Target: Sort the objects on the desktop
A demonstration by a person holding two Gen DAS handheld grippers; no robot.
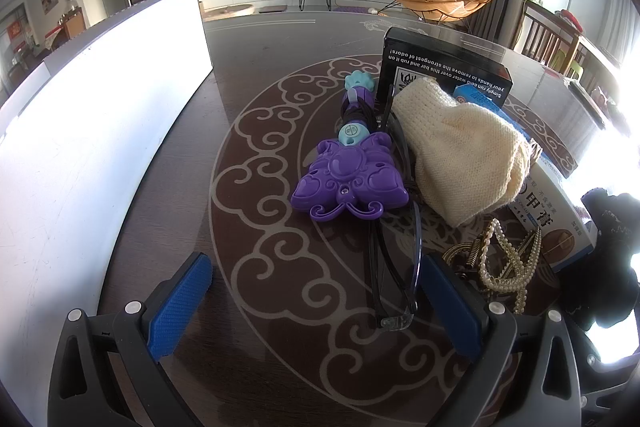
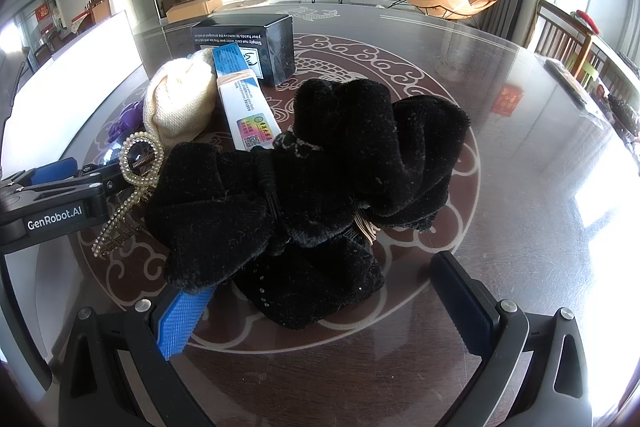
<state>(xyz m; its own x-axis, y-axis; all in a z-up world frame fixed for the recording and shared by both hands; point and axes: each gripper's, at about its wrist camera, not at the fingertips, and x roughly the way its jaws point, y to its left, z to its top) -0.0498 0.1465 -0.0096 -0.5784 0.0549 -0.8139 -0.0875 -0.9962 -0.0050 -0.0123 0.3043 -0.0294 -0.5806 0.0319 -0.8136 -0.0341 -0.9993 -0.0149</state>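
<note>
In the left wrist view my left gripper [image 1: 316,307] is open and low over the table, with nothing between its blue pads. Just ahead lie a purple toy [image 1: 348,179], dark-framed glasses [image 1: 396,267] whose near end almost touches the right finger [image 1: 452,303], a cream knit pouch [image 1: 456,151] and a pearl hair clip [image 1: 504,267]. In the right wrist view my right gripper [image 2: 324,307] is open around the near side of a black velvet bow [image 2: 312,179], which overlaps its left finger [image 2: 184,319]. The pearl hair clip [image 2: 136,163] lies to the bow's left.
A tall white panel [image 1: 100,107] stands along the table's left. A black box [image 1: 444,67] and a white-blue carton [image 2: 244,99] sit behind the pouch [image 2: 180,99]. The left gripper's body [image 2: 52,203] reaches in beside the clip. The glass table [image 2: 520,147] is bare to the right.
</note>
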